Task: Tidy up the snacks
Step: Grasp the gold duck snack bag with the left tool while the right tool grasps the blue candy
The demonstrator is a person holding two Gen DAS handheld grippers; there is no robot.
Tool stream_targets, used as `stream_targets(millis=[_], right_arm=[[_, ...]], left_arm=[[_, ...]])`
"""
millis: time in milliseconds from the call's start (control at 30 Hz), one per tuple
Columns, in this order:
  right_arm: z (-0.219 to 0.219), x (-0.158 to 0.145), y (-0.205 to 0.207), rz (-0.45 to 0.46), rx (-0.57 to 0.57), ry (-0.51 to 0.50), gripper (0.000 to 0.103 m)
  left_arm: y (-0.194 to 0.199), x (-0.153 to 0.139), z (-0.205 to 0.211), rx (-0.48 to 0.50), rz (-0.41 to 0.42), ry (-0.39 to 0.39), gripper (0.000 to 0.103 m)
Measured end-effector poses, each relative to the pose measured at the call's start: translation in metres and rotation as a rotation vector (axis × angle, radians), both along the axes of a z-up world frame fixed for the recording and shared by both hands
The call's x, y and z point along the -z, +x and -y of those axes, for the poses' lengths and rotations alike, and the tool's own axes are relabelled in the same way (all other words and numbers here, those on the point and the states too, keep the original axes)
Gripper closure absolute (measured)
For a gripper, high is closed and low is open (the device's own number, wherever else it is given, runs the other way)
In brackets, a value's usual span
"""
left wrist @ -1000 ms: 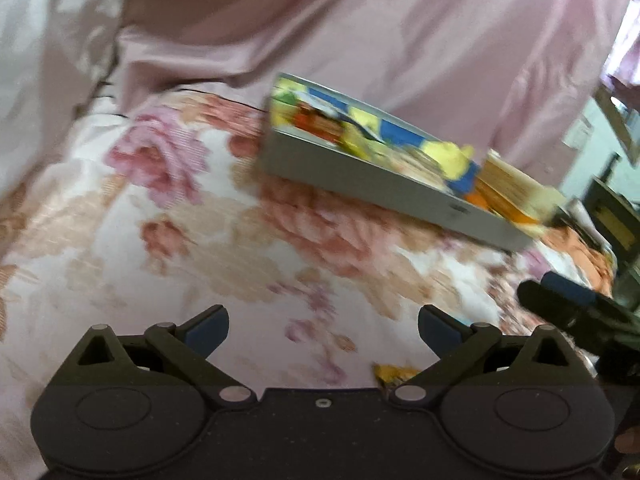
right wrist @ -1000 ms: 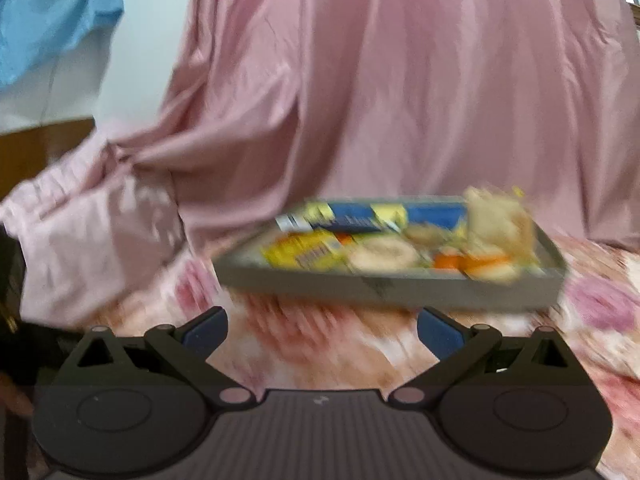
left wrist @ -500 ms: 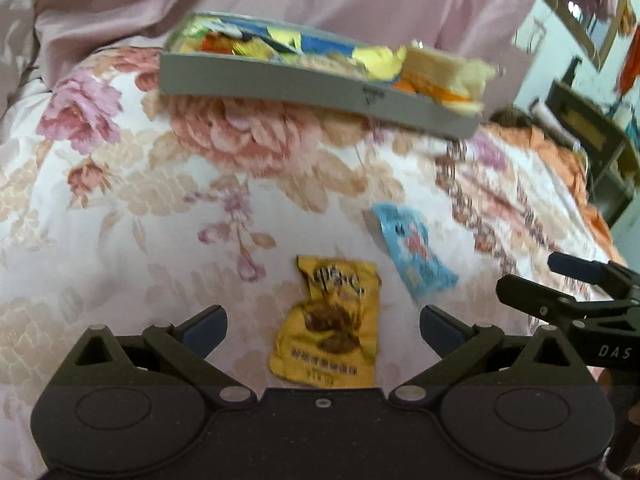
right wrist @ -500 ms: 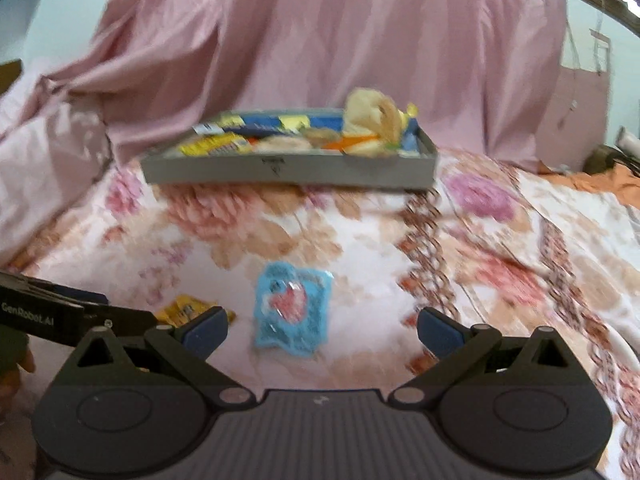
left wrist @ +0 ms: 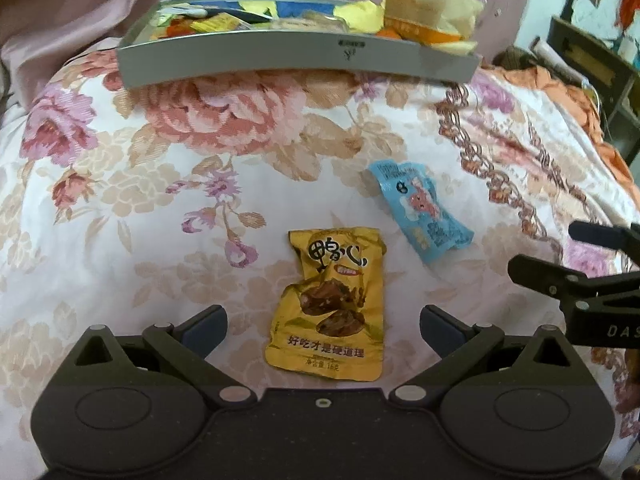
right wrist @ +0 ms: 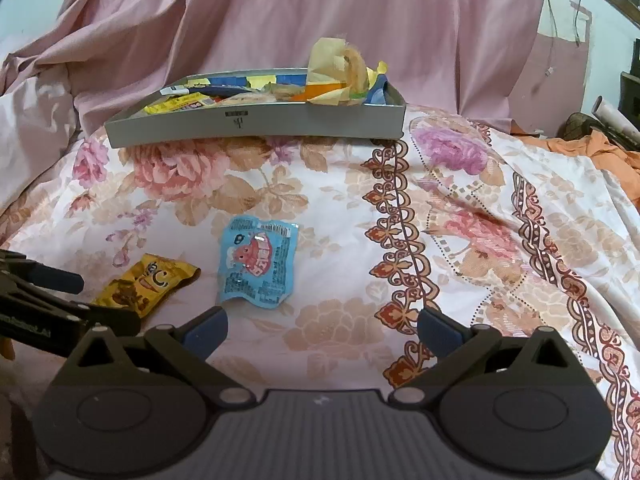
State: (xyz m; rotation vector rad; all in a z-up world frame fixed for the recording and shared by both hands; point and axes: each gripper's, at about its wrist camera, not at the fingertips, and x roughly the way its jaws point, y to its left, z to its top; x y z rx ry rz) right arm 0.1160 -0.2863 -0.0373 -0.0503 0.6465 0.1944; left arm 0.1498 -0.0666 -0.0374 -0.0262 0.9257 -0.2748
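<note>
1. A floral bedspread (right wrist: pixel 460 240) is covering a bed, and a grey tray (right wrist: pixel 256 124) is sitting at its far side, already holding many snack packets.
2. Two packets are lying loose on the bedspread, well short of the tray: a yellow packet (left wrist: pixel 330 304) and a blue packet (right wrist: pixel 258 260), near each other but not touching.
3. The left gripper (left wrist: pixel 322 330) is hovering with its jaws spread wide and empty; the yellow packet is lying between the fingers, lengthwise along their line of sight.
4. The right gripper (right wrist: pixel 322 328) is also hanging spread and empty, with the blue packet lying ahead of it and a little to its left.
5. Judging by this layout, the step in hand is the approach: each gripper is lining up on its own loose packet, and nothing is being gripped yet.
6. The next move is probably calling for the left gripper to lower onto the yellow packet and pinch it across its width, then carry it forward to the tray.
7. Both packets are thin and flat on soft cloth, so a low, careful pinch is likely needed to avoid catching the bedspread.
</note>
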Motion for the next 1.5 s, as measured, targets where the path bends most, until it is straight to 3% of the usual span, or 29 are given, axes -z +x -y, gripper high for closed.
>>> stream_targets(millis=[433,600,867,1067,1267,1500], right_arm=[[-0.022,0.011,0.033,0.109,-0.070,-0.104,0.000],[-0.029,0.010,0.054,0.099,-0.154,-0.042,0.000],[-0.040,0.021,0.082,0.015,-0.184,0.017,0.000],[-0.036,0.030,0.082,0.008,-0.171,0.046,0.002],[-0.036,0.034,0.080,0.028,-0.163,0.030,0.004],[-0.044,0.034,0.073,0.049,-0.204,0.003,0.018]], left_arm=[[0.025,0.011,0.022,0.110,0.009,0.116,0.001],[0.026,0.013,0.026,0.156,0.029,0.133,0.002],[0.028,0.012,0.018,0.185,0.041,0.100,0.012],[0.026,0.011,0.012,0.189,0.059,0.082,0.021],[0.029,0.008,0.001,0.176,0.062,0.080,0.043],[0.029,0.006,-0.005,0.142,0.059,0.077,0.047]])
